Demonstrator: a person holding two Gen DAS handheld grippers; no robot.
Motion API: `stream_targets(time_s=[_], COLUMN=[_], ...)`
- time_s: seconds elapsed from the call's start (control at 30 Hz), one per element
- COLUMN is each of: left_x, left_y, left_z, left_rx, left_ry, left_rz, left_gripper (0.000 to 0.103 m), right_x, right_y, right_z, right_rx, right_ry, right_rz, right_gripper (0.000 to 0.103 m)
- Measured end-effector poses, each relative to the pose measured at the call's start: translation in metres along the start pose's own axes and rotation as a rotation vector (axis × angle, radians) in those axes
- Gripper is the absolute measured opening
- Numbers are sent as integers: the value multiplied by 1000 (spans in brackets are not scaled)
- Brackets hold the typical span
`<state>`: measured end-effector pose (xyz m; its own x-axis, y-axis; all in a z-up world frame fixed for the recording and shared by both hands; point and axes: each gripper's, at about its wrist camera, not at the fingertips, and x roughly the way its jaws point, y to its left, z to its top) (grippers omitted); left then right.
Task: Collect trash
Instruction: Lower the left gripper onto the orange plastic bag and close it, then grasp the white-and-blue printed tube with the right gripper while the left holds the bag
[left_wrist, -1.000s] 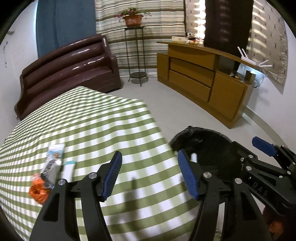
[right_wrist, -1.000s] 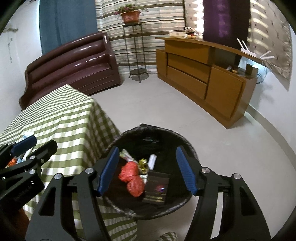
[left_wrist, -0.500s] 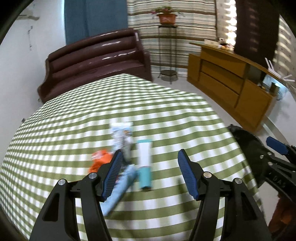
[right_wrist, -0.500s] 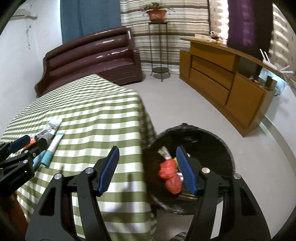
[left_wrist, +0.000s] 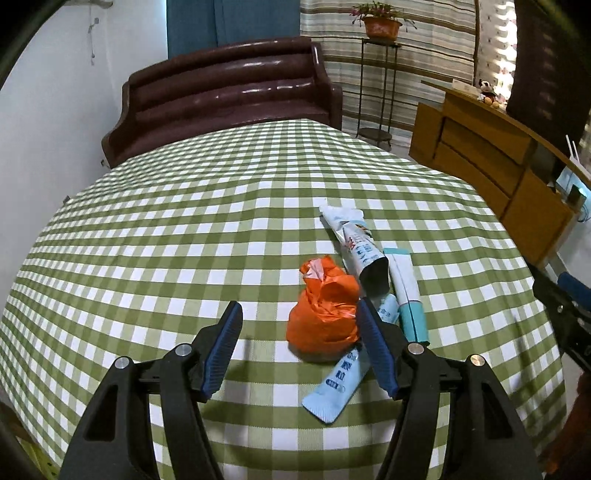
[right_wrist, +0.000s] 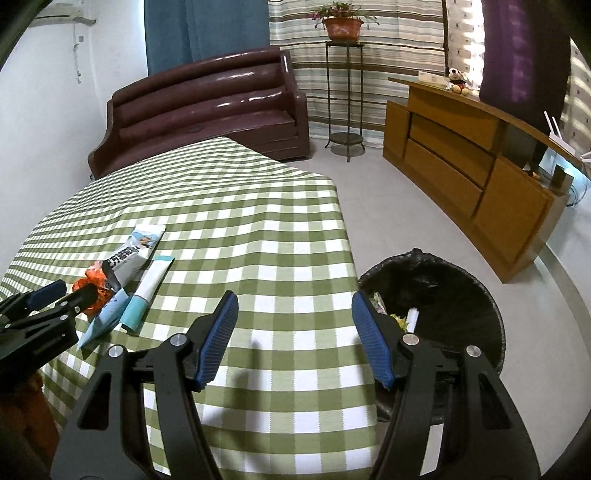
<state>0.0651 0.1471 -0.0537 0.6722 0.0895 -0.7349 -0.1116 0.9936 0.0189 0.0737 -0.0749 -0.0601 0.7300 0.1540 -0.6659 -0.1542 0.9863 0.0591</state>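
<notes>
left wrist view: my left gripper (left_wrist: 299, 347) hangs over the near edge of the table (left_wrist: 184, 229), jaws spread wide and holding nothing. the orange bag (left_wrist: 325, 314), a knotted crumple, sits just ahead of the claw and off-centre toward its right finger, whose blue pad overlaps the bag's right flank in this view; i cannot tell whether they touch. beneath and to the right of the bag lies a light blue sachet (left_wrist: 338, 380), its long axis running from the near edge up and rightward under that same finger. a grey snack wrapper (left_wrist: 360, 247) and a white-and-teal tube (left_wrist: 406, 291) lie side by side beyond, both with long axes pointing roughly away from me, toward the far right corner.

right wrist view: my right gripper (right_wrist: 295, 336) is likewise released and empty, poised over the table's right edge, with the trash bin (right_wrist: 461, 291) on the floor just beyond its right finger. the cluster of rubbish lies well to its left, next to the left gripper (right_wrist: 44, 299).

judgement: the left claw is much the nearer to all four pieces. the bag looks the likely next pick; a small shift rightward would centre it between the jaws. it is soft and should crush on closing. the bin already holds several items, so the task seems partly done.
</notes>
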Motion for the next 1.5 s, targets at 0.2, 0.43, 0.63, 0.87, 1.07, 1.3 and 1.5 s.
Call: stream_targets(time_s=[0.2, 0.43, 0.63, 0.87, 1.07, 1.3, 1.5], left_x=[11, 20, 18, 7, 0, -4, -8], left_y=[-3, -5, -3, 12, 41, 77, 113], left_z=[7, 7, 5, 2, 2, 4, 3], left_rx=[22, 37, 49, 42, 9, -30, -81], left_ry=[15, 44, 31, -1, -16, -23, -32], left_rz=[-19, -37, -44, -22, 9, 56, 99], left_gripper=[63, 43, 42, 41, 41, 41, 41], right_x=[2, 4, 6, 7, 8, 10, 18], right_y=[-1, -1, 3, 21, 46, 84, 121], right_z=[-1, 0, 0, 4, 11, 25, 31], right_rx=[5, 6, -1, -24, -61, -101, -150], right_ry=[7, 11, 16, 11, 1, -21, -17], right_rz=[-3, 0, 7, 24, 55, 101, 139], right_gripper=[62, 62, 62, 62, 62, 62, 62])
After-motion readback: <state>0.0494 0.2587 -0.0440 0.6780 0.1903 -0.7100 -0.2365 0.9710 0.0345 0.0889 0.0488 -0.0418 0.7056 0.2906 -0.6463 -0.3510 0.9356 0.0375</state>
